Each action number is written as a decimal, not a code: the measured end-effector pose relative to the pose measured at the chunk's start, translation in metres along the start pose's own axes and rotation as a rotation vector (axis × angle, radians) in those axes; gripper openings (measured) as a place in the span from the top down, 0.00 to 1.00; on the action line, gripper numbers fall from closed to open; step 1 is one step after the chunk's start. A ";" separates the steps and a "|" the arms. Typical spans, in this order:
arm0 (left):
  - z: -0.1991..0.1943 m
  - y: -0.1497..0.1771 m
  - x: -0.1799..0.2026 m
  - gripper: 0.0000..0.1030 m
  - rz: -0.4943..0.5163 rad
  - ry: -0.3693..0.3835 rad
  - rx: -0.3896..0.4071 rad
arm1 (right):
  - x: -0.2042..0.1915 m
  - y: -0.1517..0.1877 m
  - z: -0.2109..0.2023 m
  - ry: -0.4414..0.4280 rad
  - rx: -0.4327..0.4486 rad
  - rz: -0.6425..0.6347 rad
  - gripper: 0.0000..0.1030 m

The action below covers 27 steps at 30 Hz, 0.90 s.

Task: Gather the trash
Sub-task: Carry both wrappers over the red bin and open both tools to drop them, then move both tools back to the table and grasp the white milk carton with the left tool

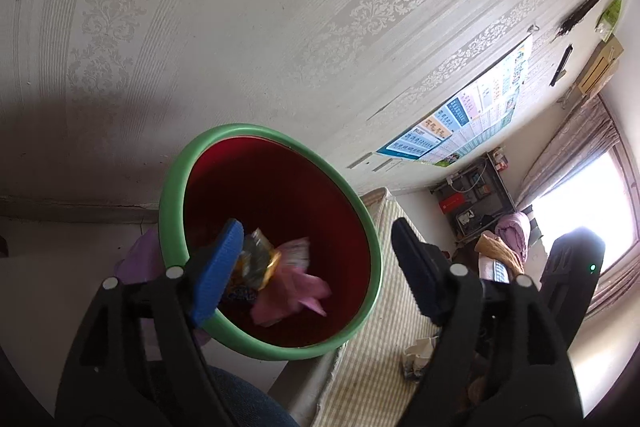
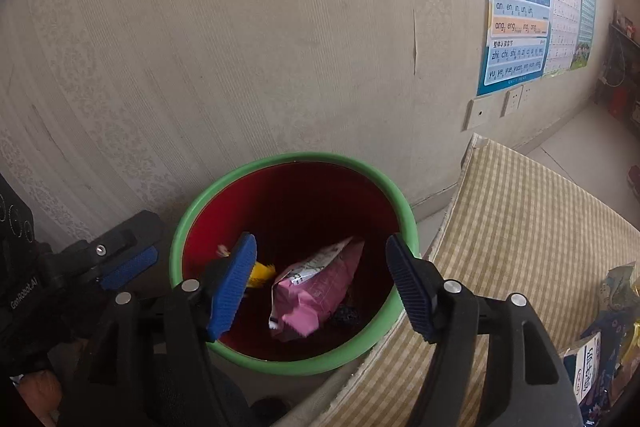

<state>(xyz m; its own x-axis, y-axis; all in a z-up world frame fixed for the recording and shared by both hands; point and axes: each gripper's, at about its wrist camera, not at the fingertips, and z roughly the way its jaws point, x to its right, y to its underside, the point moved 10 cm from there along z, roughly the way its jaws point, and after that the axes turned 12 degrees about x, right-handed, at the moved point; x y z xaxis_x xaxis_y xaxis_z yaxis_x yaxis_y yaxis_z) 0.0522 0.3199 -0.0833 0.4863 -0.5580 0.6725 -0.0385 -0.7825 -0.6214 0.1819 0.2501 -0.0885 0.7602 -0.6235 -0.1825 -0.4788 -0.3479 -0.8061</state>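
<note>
A red bin with a green rim (image 1: pixel 170 195) (image 2: pixel 280 367) stands against the wall. Inside lie a pink wrapper (image 1: pixel 292 291) (image 2: pixel 316 291) and a yellow-and-blue snack wrapper (image 1: pixel 252 263) (image 2: pixel 262 273). My left gripper (image 1: pixel 316 259) is open and empty above the bin's mouth; it also shows at the left of the right wrist view (image 2: pixel 128 259). My right gripper (image 2: pixel 320 283) is open and empty above the bin. The wrappers look blurred in the left wrist view.
A checked mat or cushion (image 2: pixel 520 247) lies right of the bin. More wrappers and a small carton (image 2: pixel 600 359) lie on it at far right. A papered wall with posters (image 2: pixel 520 19) stands behind. A shelf (image 1: pixel 476 195) and window are far right.
</note>
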 end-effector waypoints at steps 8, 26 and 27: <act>-0.002 -0.002 -0.001 0.05 0.014 -0.041 0.015 | 0.020 0.004 -0.033 0.032 0.019 0.017 0.15; -0.016 0.044 0.067 0.05 0.288 0.023 -0.082 | 0.096 0.051 -0.155 0.161 0.068 0.105 0.09; -0.017 0.049 0.071 0.05 0.301 0.026 -0.089 | 0.102 0.053 -0.159 0.171 0.069 0.114 0.09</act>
<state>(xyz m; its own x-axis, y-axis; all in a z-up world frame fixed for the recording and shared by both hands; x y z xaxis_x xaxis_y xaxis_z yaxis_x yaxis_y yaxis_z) 0.0697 0.2375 -0.0591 0.4188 -0.7745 0.4741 -0.2547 -0.6013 -0.7573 0.1645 0.0563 -0.0598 0.6142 -0.7680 -0.1812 -0.5216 -0.2229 -0.8236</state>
